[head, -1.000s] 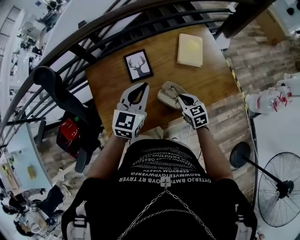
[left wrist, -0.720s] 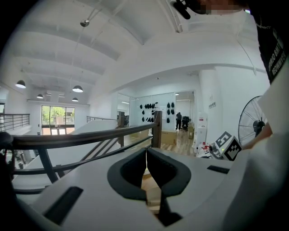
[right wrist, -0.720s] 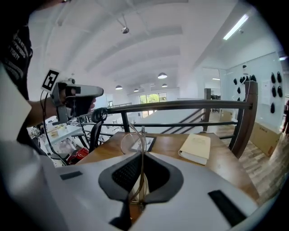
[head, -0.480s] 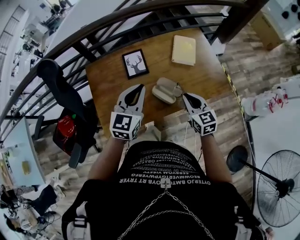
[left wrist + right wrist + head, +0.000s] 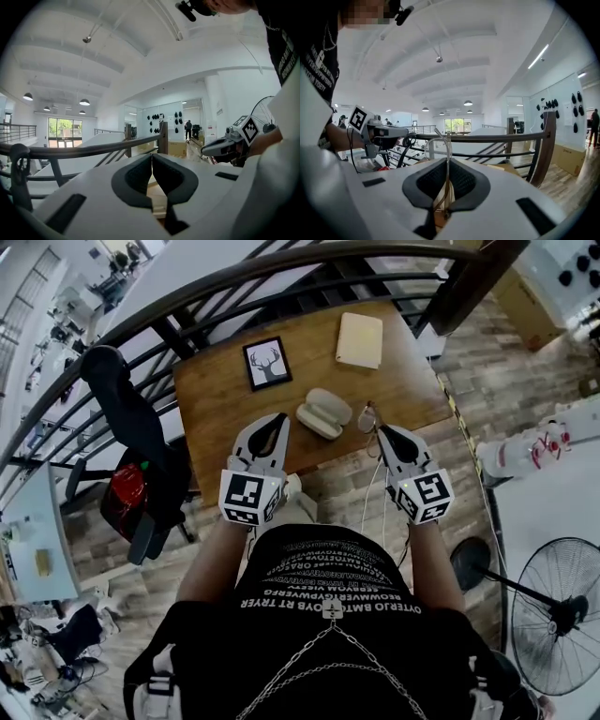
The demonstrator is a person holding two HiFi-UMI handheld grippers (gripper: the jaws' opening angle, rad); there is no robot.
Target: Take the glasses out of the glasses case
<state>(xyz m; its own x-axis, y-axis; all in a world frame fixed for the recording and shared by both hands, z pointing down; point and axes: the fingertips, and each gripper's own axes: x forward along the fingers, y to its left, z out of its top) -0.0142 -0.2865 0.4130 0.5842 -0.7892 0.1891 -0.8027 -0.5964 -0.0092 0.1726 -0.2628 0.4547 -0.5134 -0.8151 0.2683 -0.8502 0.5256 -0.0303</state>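
While the right tongs (image 5: 382, 433) pinch the glasses (image 5: 367, 418) clear of the glasses case (image 5: 323, 412), the left tongs (image 5: 278, 420) sit closed and empty. The case lies open on the surface (image 5: 216, 390).

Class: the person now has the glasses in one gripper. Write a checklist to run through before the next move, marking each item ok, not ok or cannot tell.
1. Right gripper shut on the glasses: ok.
2. Glasses out of the glasses case, apart from it: ok.
3. Case lying open on the table: ok.
4. Left gripper shut with nothing in it: ok.
5. Bare table near the case for setting the glasses down: ok.
6. Glasses' arms folded or unfolded: cannot tell.
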